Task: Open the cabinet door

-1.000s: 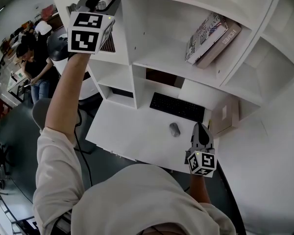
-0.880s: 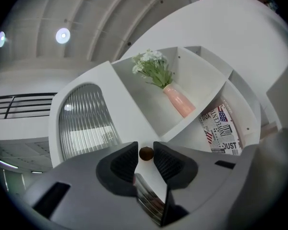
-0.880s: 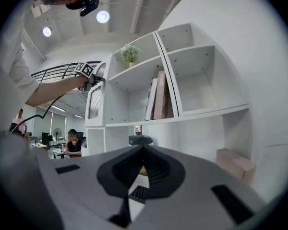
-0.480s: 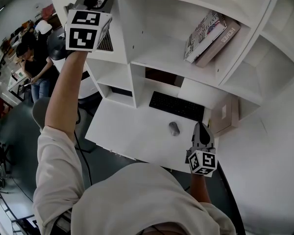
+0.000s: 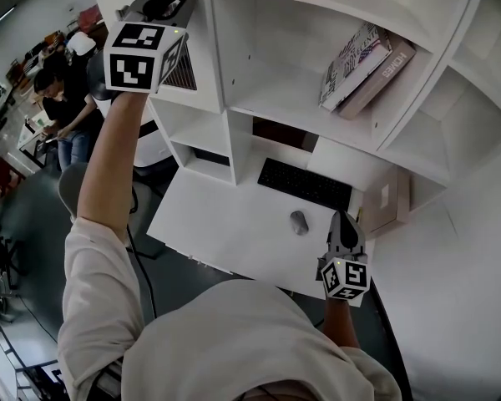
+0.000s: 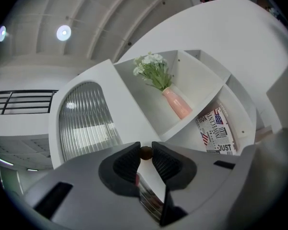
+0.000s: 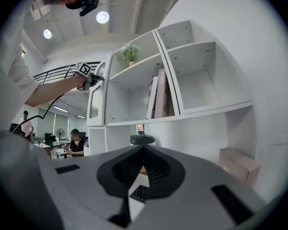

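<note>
Left gripper [image 5: 174, 0] is up high at the top-left of the white shelf unit [image 5: 234, 98]. Its jaws have just been closing and now pinch the small brown knob [image 6: 146, 152] of the cabinet door [image 6: 86, 123], the one with the ribbed glass panel. Down low, the right gripper [image 7: 143, 148] hangs over the desk [image 5: 209, 224] near the mouse [image 5: 298, 221], jaws together on nothing.
</note>
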`<control>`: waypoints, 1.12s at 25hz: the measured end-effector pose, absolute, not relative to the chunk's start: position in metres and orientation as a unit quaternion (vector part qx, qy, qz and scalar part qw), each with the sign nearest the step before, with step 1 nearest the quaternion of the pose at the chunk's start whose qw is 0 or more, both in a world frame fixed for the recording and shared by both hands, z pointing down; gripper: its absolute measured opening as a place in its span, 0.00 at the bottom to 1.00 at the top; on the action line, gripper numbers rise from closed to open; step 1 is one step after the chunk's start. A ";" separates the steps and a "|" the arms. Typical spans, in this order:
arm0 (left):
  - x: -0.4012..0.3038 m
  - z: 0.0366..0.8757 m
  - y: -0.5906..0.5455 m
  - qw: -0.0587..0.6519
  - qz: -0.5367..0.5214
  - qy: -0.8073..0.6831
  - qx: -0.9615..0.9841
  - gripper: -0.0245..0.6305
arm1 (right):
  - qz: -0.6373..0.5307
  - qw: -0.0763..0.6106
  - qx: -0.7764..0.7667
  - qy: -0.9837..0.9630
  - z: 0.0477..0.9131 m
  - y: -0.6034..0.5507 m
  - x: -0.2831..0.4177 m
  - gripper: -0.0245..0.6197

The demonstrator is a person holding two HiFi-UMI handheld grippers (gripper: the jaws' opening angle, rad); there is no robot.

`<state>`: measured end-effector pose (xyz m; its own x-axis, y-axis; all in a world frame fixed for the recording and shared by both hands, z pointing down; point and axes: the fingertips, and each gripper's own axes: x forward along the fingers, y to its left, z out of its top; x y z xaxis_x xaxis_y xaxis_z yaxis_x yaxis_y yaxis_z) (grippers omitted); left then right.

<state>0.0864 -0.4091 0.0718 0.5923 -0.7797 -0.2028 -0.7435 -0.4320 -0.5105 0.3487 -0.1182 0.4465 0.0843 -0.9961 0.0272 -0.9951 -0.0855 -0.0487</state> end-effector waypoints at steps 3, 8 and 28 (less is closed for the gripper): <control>0.081 0.071 -0.402 0.277 -0.024 0.441 -0.854 0.15 | -0.027 0.008 -0.732 0.681 0.447 -0.121 0.345 0.04; 0.070 0.071 -0.391 0.272 -0.019 0.425 -0.863 0.15 | -0.025 0.008 -0.720 0.693 0.445 -0.129 0.335 0.04; 0.023 0.071 -0.350 0.226 0.010 0.358 -0.906 0.15 | -0.023 0.007 -0.674 0.738 0.444 -0.151 0.292 0.05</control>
